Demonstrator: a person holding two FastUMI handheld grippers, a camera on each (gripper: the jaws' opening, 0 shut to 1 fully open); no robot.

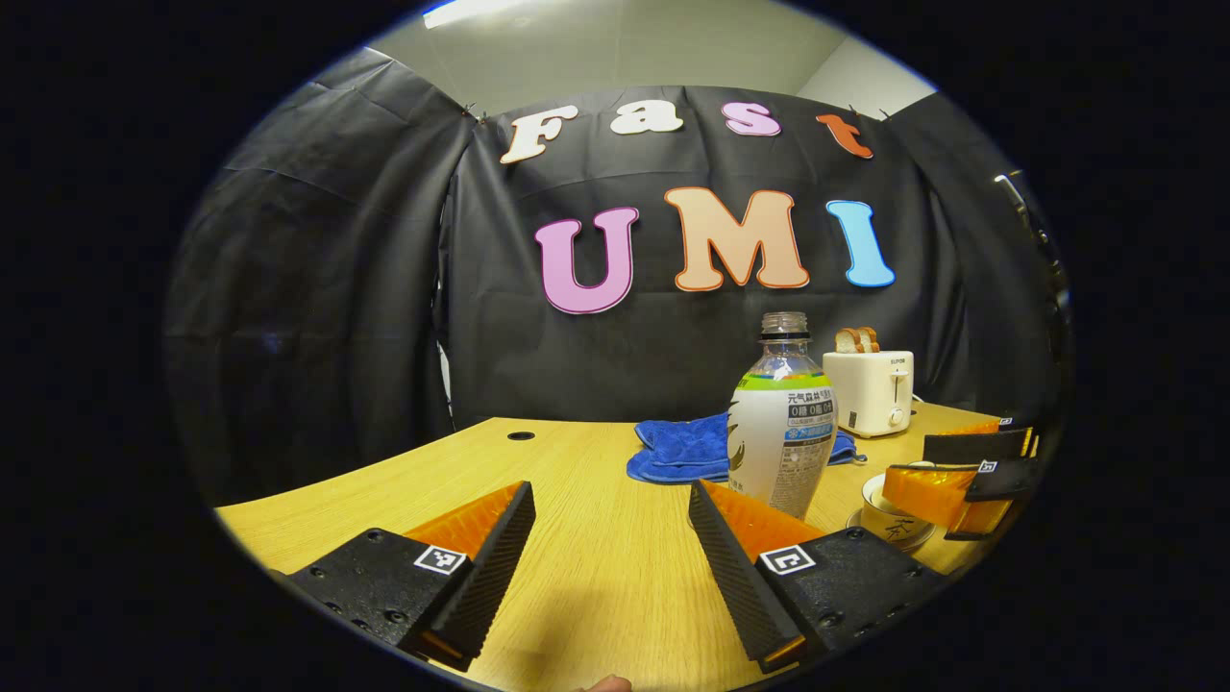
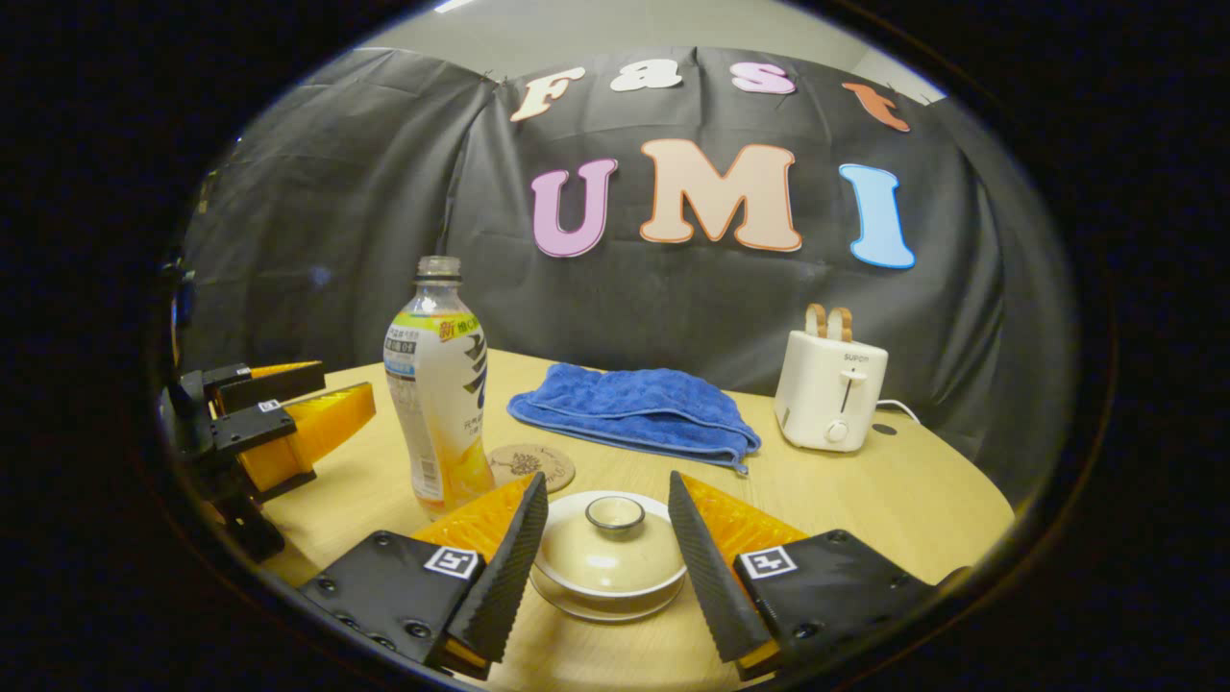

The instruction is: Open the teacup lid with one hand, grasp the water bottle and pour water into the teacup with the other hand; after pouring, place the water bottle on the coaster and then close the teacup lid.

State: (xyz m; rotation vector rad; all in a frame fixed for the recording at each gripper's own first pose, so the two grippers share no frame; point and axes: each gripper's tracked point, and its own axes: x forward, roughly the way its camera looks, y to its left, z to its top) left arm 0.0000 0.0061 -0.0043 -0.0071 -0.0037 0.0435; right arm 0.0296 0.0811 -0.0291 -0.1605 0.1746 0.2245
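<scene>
1. Right gripper (image 2: 607,524) hangs with its jaws wide, one finger on each side of the teacup lid (image 2: 609,550) and neither touching it that we can see; the lid's knob ring sits at 12 o'clock, just ahead.
2. Left gripper (image 1: 611,524) is also spread wide and holds nothing; bare table (image 1: 577,481) lies between its fingers.
3. From the left gripper, the water bottle (image 1: 783,423) stands upright at about 1 o'clock, its long axis vertical and its cap off. We judge this the nearer hand for the bottle.
4. In the right gripper view, the round coaster (image 2: 530,465) lies just behind the bottle's foot, at 11 o'clock from the lid.
5. Teacup and lid rest closed on a saucer (image 2: 607,604), so we judge the lid lift comes first.
6. Farther out: a blue towel (image 2: 639,408) and a white toaster (image 2: 830,389) holding bread.
7. We leave the bottle's and toaster's labels unread.
</scene>
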